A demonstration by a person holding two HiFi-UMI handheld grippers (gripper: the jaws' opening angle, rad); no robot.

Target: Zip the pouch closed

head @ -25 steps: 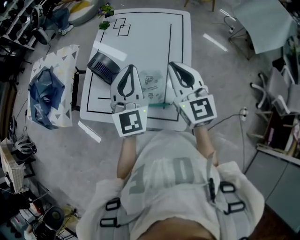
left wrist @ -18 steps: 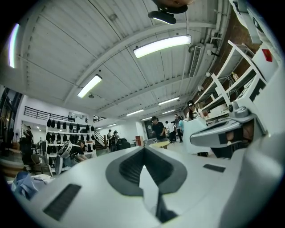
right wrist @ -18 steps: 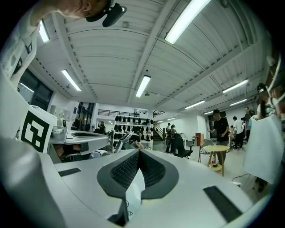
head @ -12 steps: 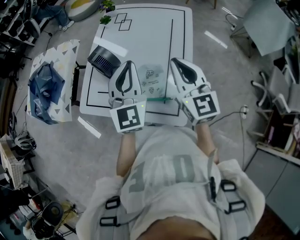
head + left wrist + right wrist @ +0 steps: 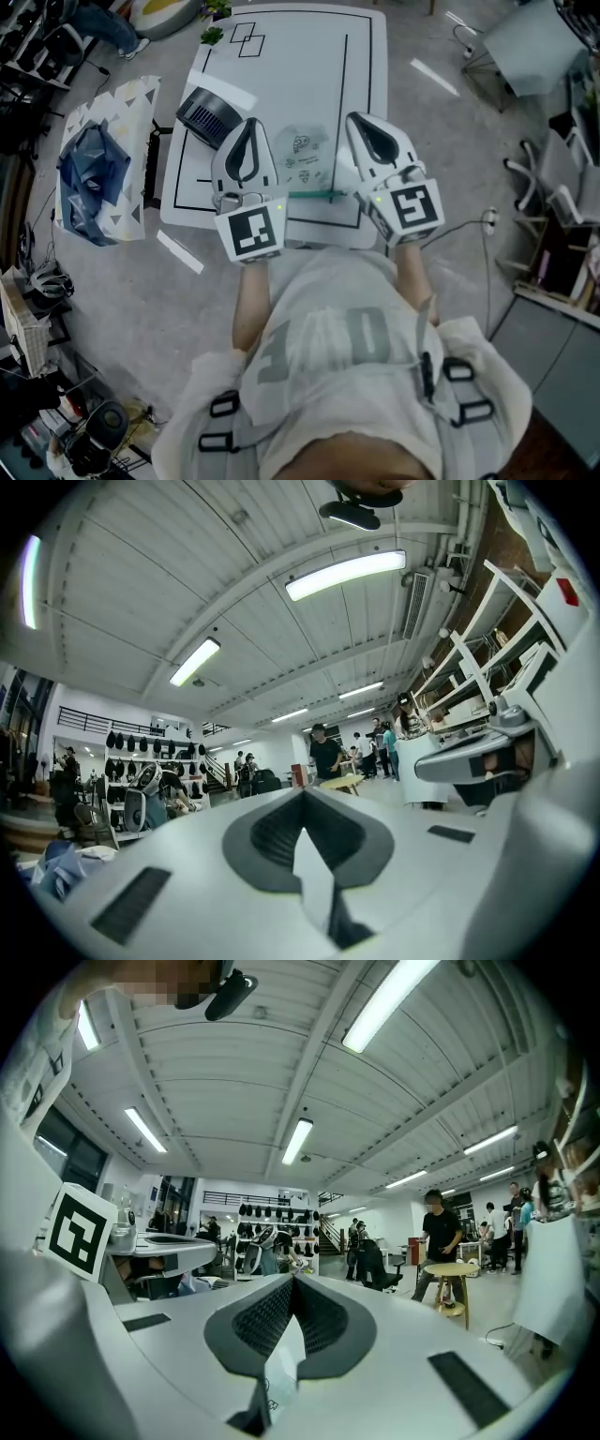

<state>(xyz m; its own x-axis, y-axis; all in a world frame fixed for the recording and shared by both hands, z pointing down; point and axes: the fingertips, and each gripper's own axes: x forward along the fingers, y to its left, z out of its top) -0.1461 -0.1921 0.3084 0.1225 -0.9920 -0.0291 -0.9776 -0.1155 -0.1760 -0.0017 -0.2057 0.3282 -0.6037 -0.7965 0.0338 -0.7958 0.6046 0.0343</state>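
Table (image 5: 300, 75) under pouch (image 5: 305, 161), grey floor (image 5: 122, 309)

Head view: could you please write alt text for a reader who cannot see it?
Seen from above, a person holds the left tongs and the right tongs shut on a clear printed pouch, its green zipper running between them. Below lies a white table with black lines.

We see a bright, evenly lit hall. Long ceiling strip lights (image 5: 345, 574) burn to white glare in both gripper views, and shadows on the table (image 5: 281, 94) stay soft. Both gripper views bow strongly toward black rounded edges. The left gripper (image 5: 303, 803), close to its lens, looks soft, perhaps out of focus. The head view's corners dim and curve.
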